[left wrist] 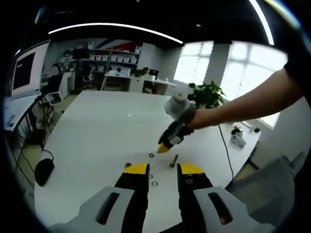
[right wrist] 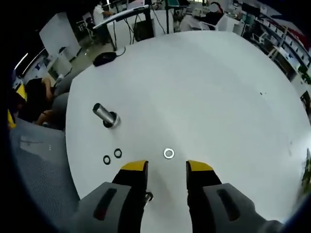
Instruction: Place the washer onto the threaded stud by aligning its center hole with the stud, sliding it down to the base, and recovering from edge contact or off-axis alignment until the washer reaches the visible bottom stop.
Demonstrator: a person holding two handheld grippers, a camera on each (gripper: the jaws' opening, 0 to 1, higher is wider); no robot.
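A silver washer [right wrist: 168, 154] lies flat on the white table [right wrist: 204, 87], just ahead of my right gripper [right wrist: 167, 167], whose yellow-tipped jaws stand open and empty above it. The threaded stud [right wrist: 105, 115] stands on its round base further off to the left, bare of any washer. In the left gripper view my left gripper [left wrist: 163, 170] hovers open over the table. The right gripper [left wrist: 164, 147] reaches in there from the right on a person's arm, tip down beside a small ring [left wrist: 151, 155].
Two black washers [right wrist: 118, 153] lie left of the right jaws, and a small metal piece [right wrist: 148, 196] sits under them. A dark mouse [right wrist: 104, 58] rests near the far table edge. Chairs and desks surround the table. A short upright piece [left wrist: 173, 160] stands by the left jaws.
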